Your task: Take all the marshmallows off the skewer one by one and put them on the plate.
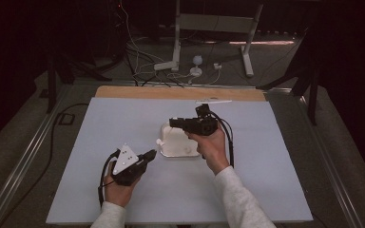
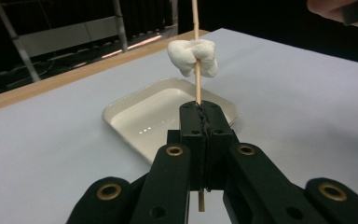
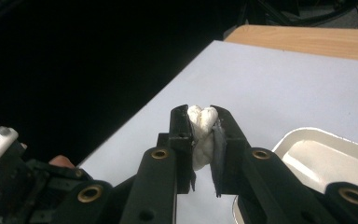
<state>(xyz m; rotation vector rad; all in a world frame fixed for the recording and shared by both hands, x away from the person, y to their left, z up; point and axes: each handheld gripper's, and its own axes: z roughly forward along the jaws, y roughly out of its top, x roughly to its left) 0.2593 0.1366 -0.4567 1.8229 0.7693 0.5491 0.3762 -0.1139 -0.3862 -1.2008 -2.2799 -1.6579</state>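
The white tray (image 1: 177, 142) sits near the middle of the worktop (image 1: 100, 156). In the left gripper view the tray (image 2: 135, 116) looks bare inside, with just some shiny spots on its bottom. In the right gripper view only a corner of the tray (image 3: 307, 154) shows, and the rest is cut off by the picture's edge.

The left tool (image 1: 148, 155) is just left of the tray. It is closed tight on a thin wooden stick (image 2: 196, 51). The stick stands almost straight up from the tool's tips in the left gripper view, and its top runs out of the picture. A short bit pokes out below the tips. One marshmallow (image 2: 193, 58) is stuck on the stick, above the tray.

The right tool (image 1: 175, 122) is over the far edge of the tray and points to the left in the high view. It is squeezing a second marshmallow (image 3: 201, 133), which is squashed between its tips. In the high view this marshmallow is too small to make out, and so is the stick.
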